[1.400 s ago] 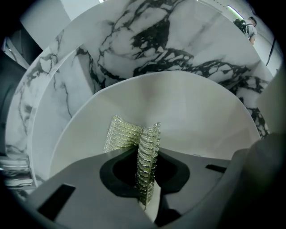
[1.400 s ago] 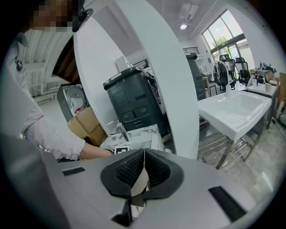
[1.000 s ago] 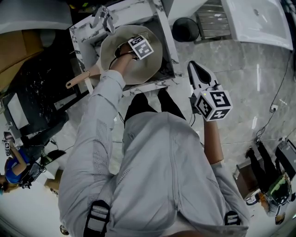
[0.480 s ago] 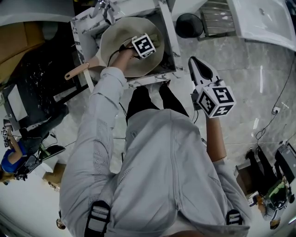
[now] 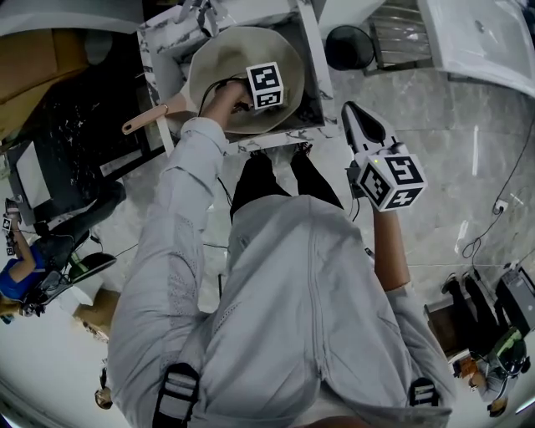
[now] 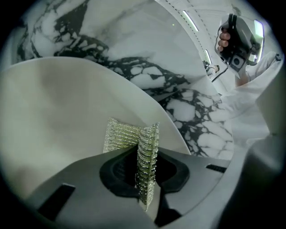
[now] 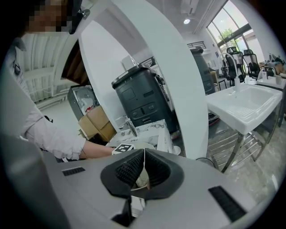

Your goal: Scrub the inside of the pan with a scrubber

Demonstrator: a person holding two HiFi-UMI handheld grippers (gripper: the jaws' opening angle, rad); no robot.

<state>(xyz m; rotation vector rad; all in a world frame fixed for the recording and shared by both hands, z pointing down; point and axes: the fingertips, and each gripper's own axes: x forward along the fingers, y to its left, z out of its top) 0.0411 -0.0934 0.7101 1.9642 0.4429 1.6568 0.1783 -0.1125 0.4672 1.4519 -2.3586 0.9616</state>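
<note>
The right tongs [image 7: 144, 173] are held nearest, beside the hip and clear of the work. They are pressed together with nothing between them (no second hold seems to be needed, since the pan looks steady on its own).

Farther out, the left arm is stretched forward so that the left tongs [image 6: 145, 175] can be pointed down into the pan [image 5: 238, 52]. They are pinched on a folded mesh scrubber [image 6: 130, 135], which is gripped near its middle so that a flap is left free ahead of the tips for rubbing. That flap is laid against the pale inner wall, on the side nearer the person.

The pan is set on the marbled table [image 5: 160, 43], its handle [image 5: 155, 115] turned out to the left, away from the working arm. A tap [image 5: 196, 12] is seen just beyond its far rim.

Compared with a second ago, the left tongs' marker cube has been carried rightward and toward the near rim, which is judged to be a scrubbing stroke under way. The right tongs have hardly been shifted.
</note>
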